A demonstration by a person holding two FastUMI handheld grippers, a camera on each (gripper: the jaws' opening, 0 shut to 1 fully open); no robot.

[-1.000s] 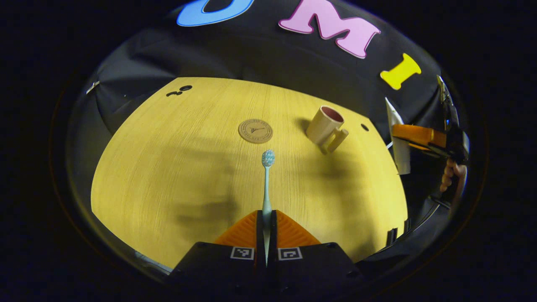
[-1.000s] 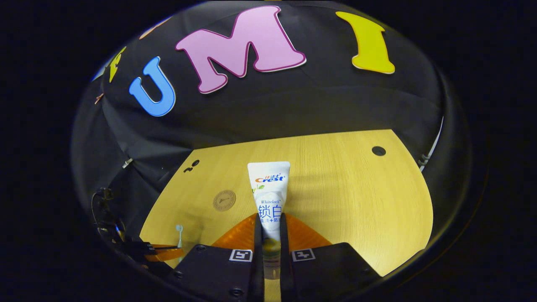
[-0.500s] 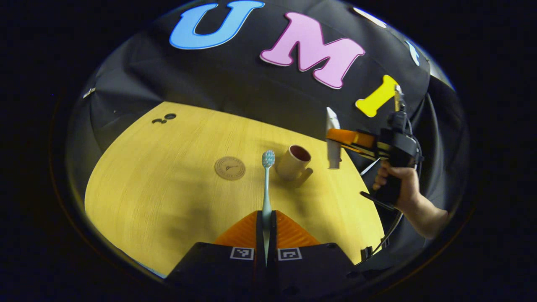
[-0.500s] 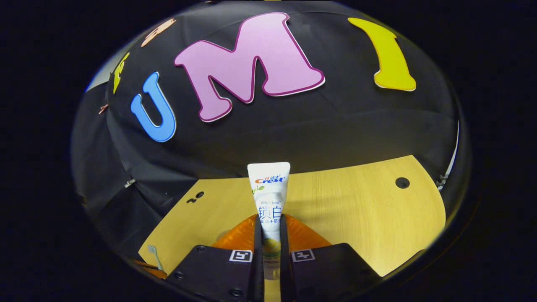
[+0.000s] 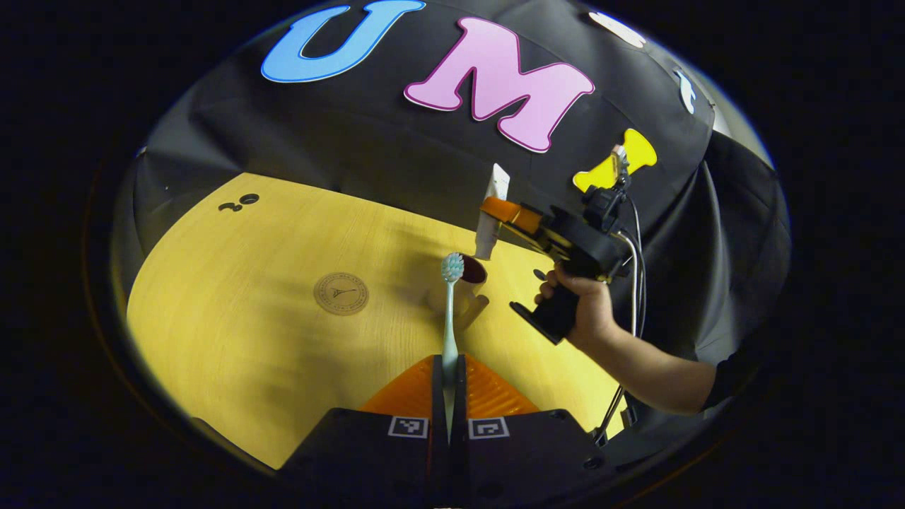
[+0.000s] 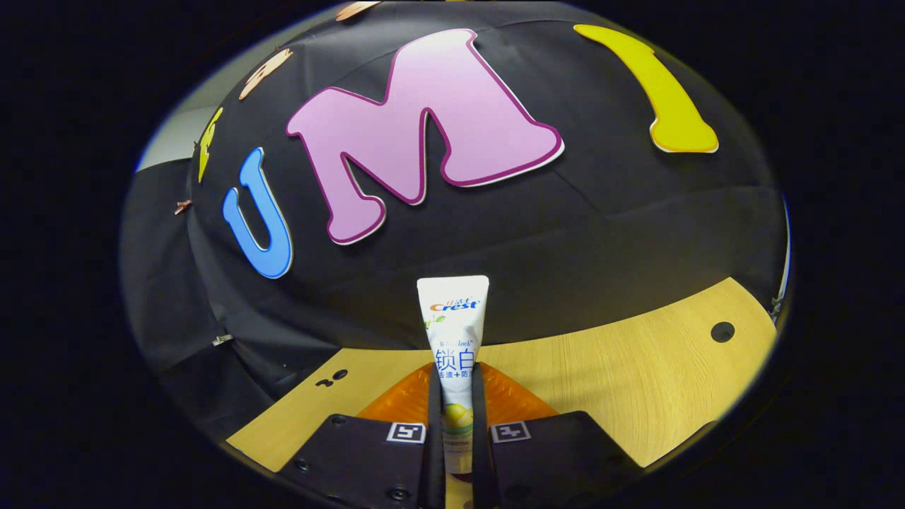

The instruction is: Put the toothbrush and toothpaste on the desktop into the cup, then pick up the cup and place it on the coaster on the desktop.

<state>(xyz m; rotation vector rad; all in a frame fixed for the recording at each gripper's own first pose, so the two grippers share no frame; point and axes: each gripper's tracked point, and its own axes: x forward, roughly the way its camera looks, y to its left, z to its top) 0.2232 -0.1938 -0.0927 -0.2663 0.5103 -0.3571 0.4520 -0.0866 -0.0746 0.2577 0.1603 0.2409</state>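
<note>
In the left gripper view my left gripper (image 5: 450, 367) is shut on the handle of a pale blue toothbrush (image 5: 450, 311), whose bristled head points up in front of the beige cup (image 5: 459, 293). The cup stands on the wooden desk (image 5: 233, 297) with its handle towards me. The round brown coaster (image 5: 341, 293) lies to the cup's left. Above the cup hangs the white toothpaste tube (image 5: 491, 215), upright and held by my right gripper (image 5: 495, 210), with a hand (image 5: 587, 311) on its grip. In the right gripper view my right gripper (image 6: 457, 378) is shut on the toothpaste tube (image 6: 454, 332).
Small dark holes mark the desk at its far left (image 5: 239, 203) and, in the right gripper view, at its right (image 6: 722, 331). A cable (image 5: 634, 283) hangs from the right gripper. The black cloth wall stands close behind the desk.
The right gripper has carried the toothpaste leftwards and up until it hangs over the cup. The left gripper has swung so the toothbrush head lines up with the cup.
</note>
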